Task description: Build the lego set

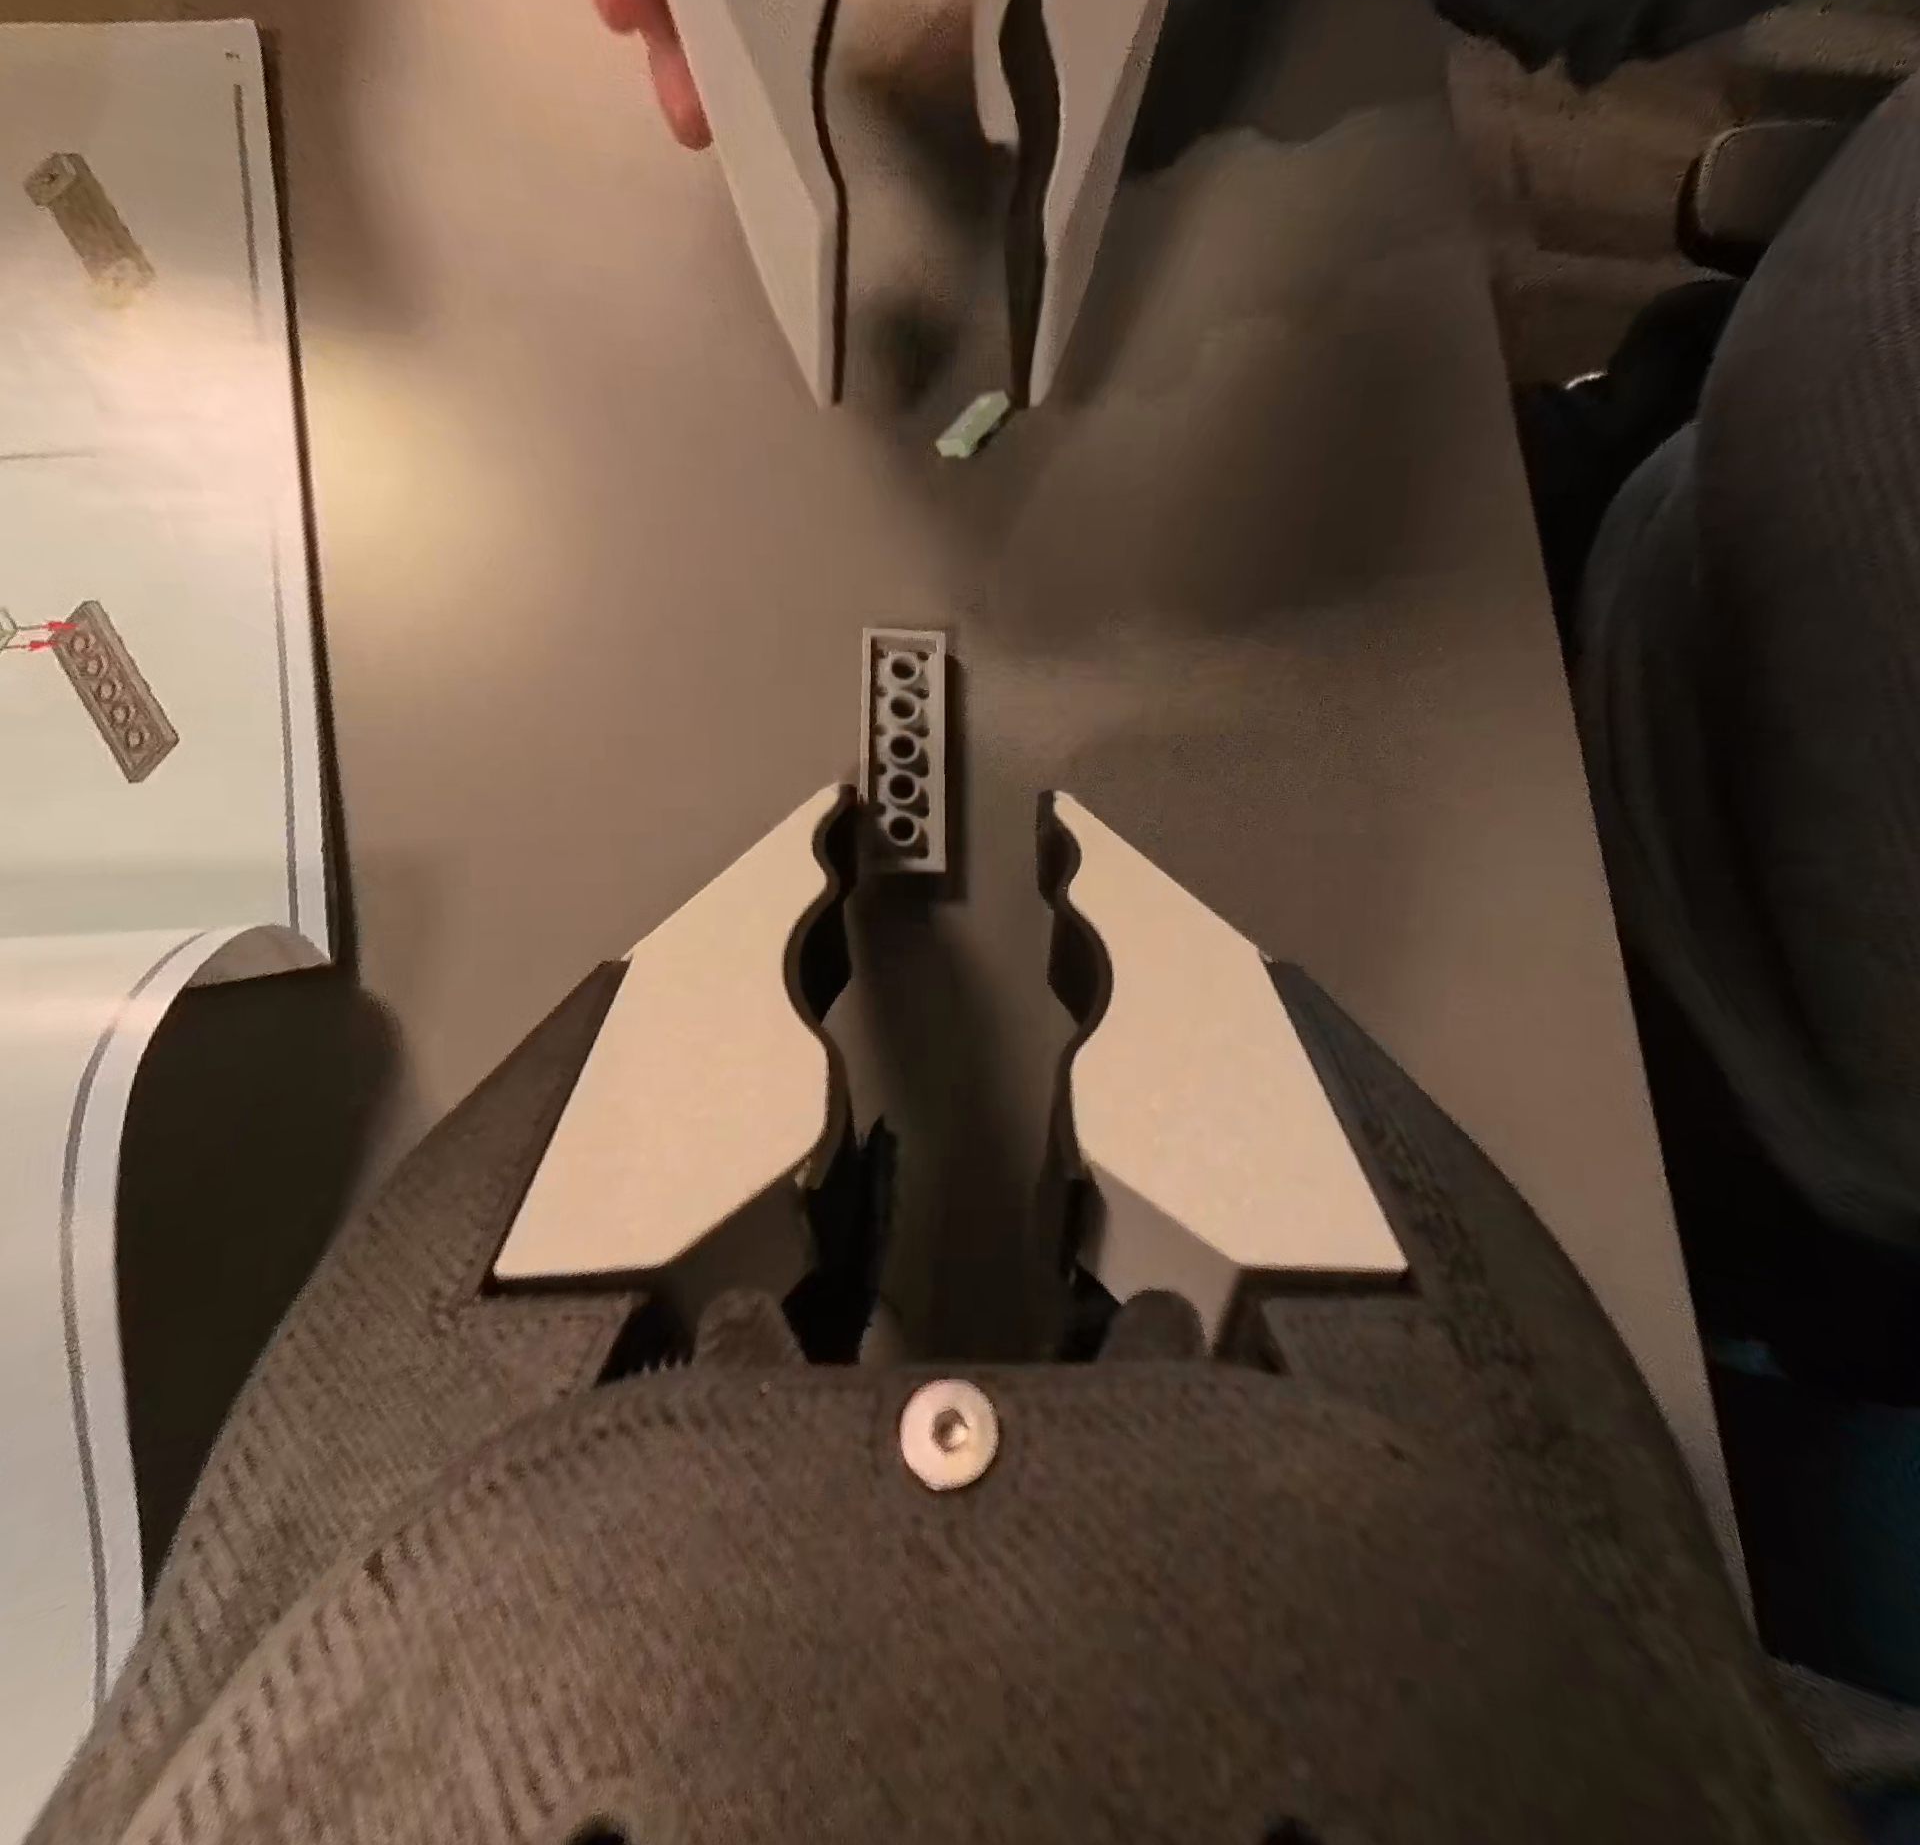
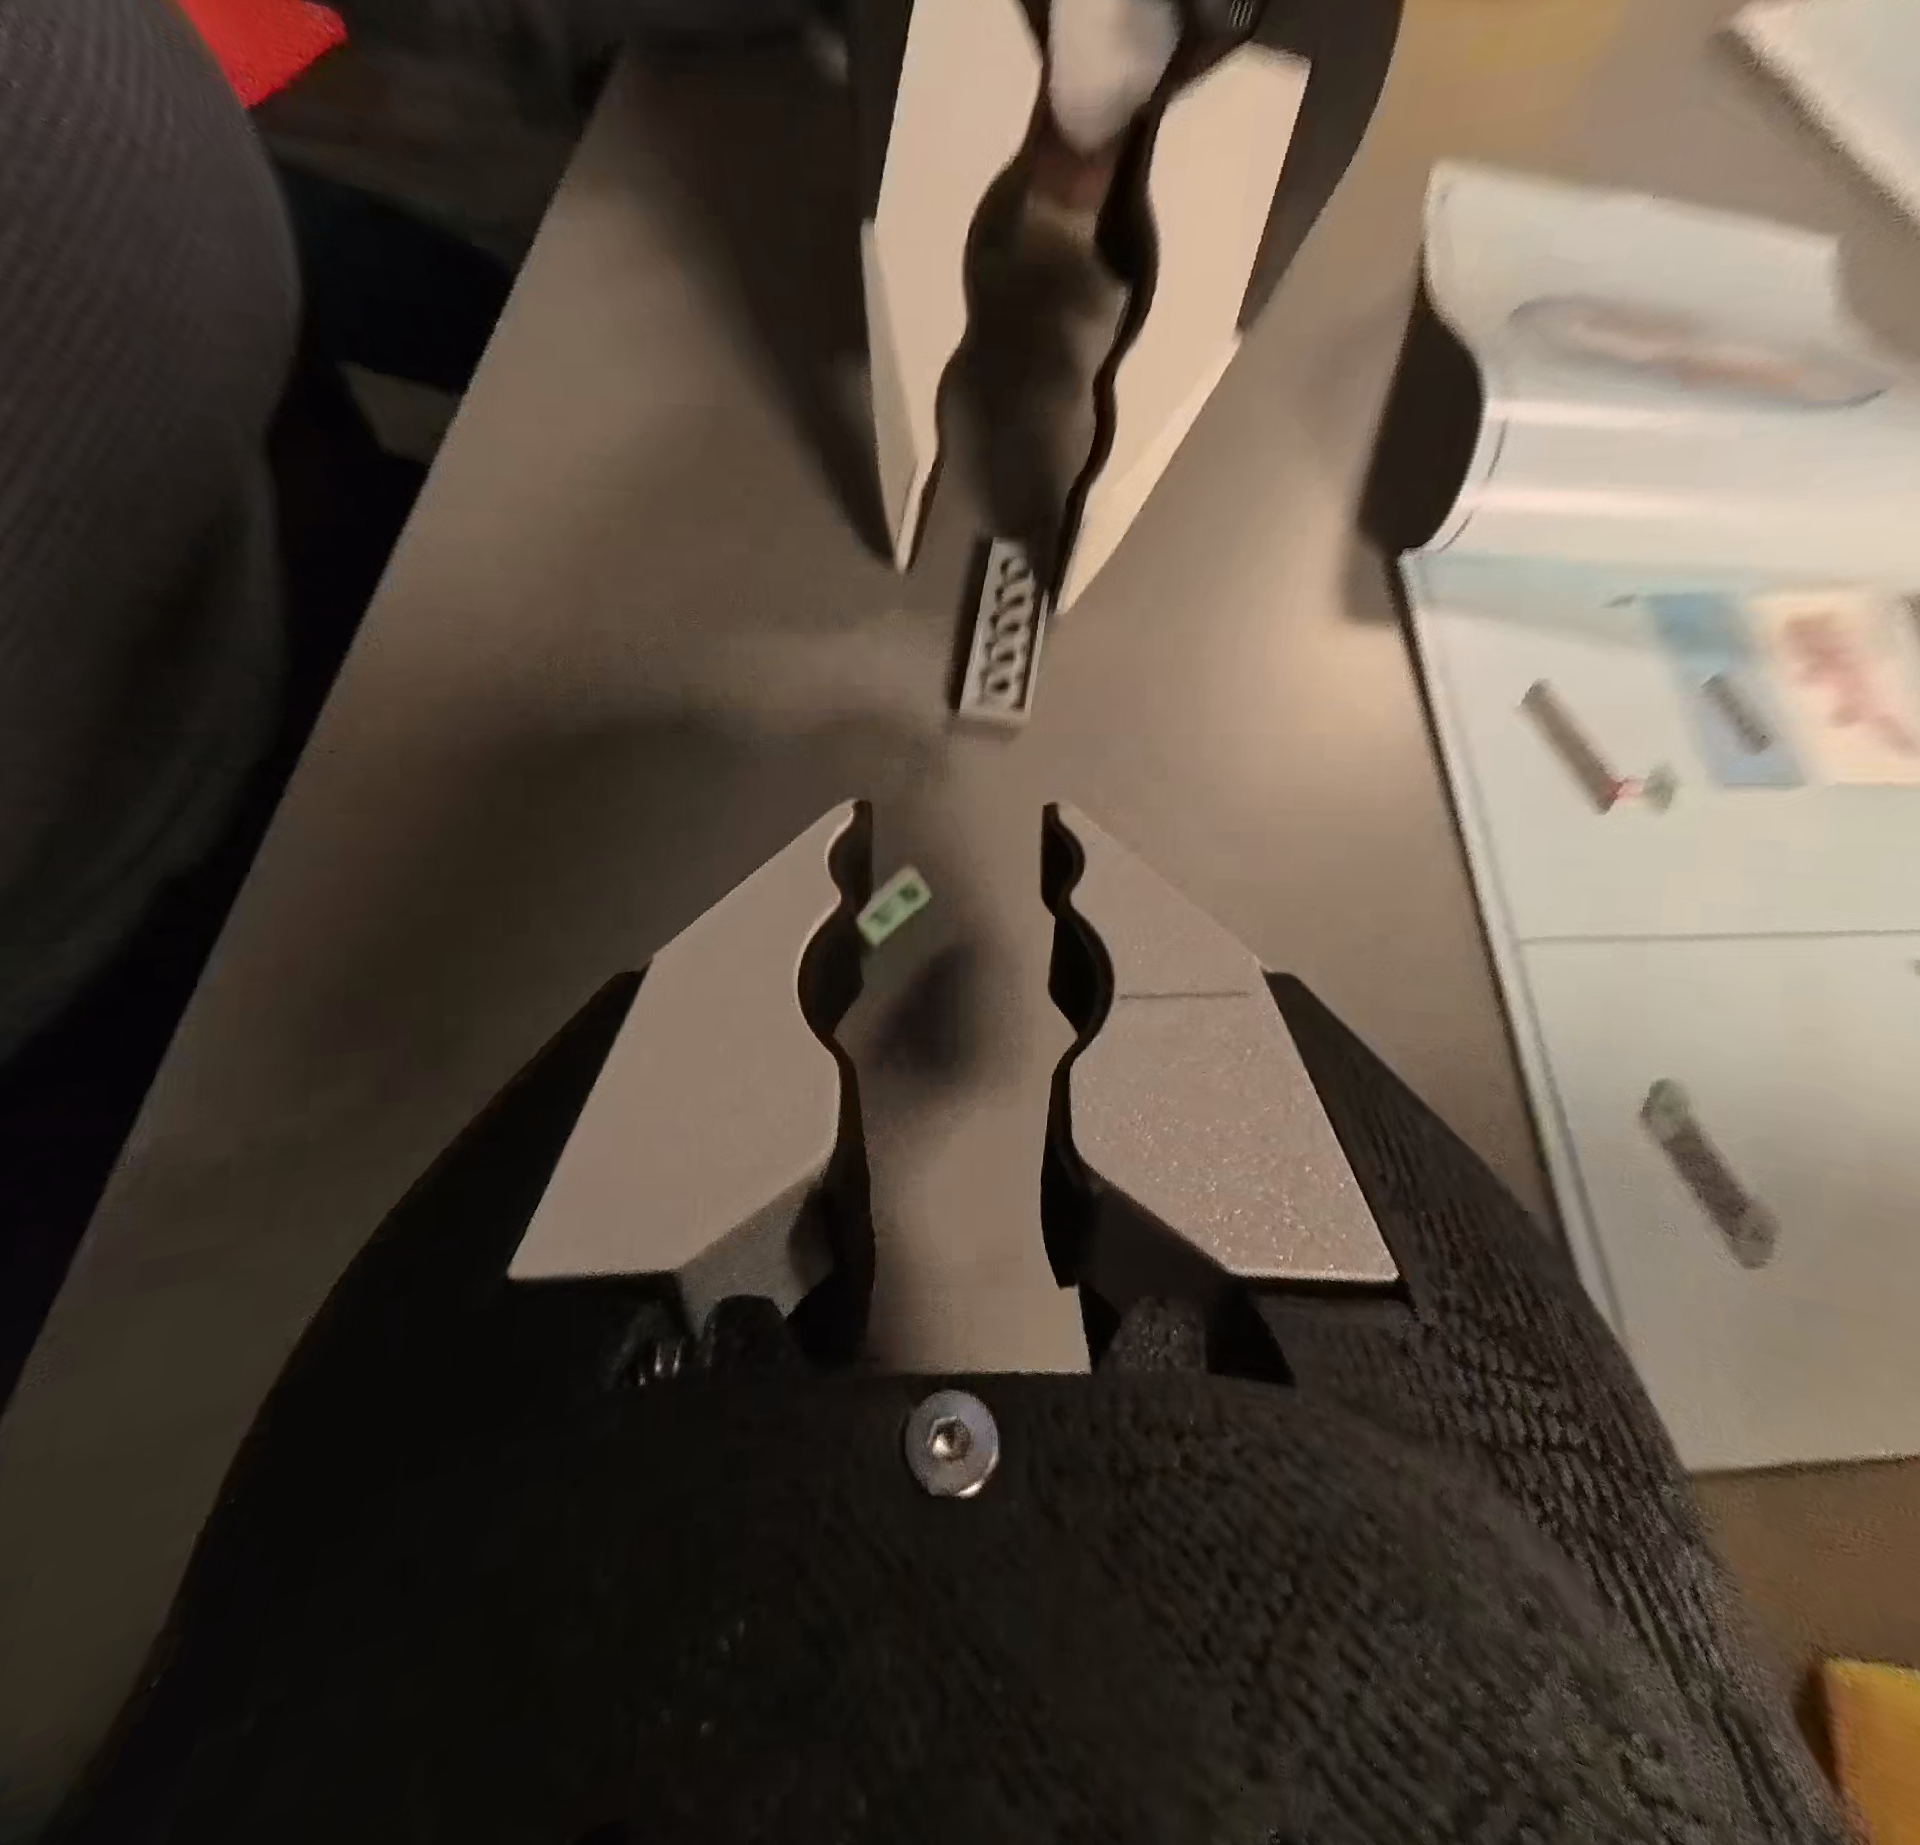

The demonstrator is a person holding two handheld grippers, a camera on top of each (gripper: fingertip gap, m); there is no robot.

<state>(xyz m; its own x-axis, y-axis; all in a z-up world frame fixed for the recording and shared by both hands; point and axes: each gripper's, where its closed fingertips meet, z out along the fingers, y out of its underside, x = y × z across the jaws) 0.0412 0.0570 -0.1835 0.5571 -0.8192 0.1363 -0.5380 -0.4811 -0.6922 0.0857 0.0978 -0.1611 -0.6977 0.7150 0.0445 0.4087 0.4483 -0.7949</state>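
In the left wrist view my left gripper [image 1: 948, 798] is open over a dark table [image 1: 540, 569]. A grey plate brick [image 1: 907, 751] lies stud-holes up between its tips, against the left fingertip [image 1: 831, 808] and well apart from the other. My right gripper [image 1: 930, 401] faces it, open, with a small green brick [image 1: 974, 424] at one fingertip. In the right wrist view my right gripper [image 2: 956, 810] is open. The green brick [image 2: 894, 902] sits by its left finger [image 2: 847, 860], away from the other pad. The grey plate [image 2: 1003, 632] and left gripper [image 2: 987, 574] lie beyond.
An open instruction booklet [image 1: 156, 445] lies on the table beside the grippers and also shows in the right wrist view [image 2: 1662, 912]. The table edge [image 1: 1538, 548] runs past a person's dark-clothed legs [image 1: 1766, 652]. A hand [image 1: 644, 50] holds the right gripper. The tips of one gripper are about 7 centimeters away from the tips of the other.
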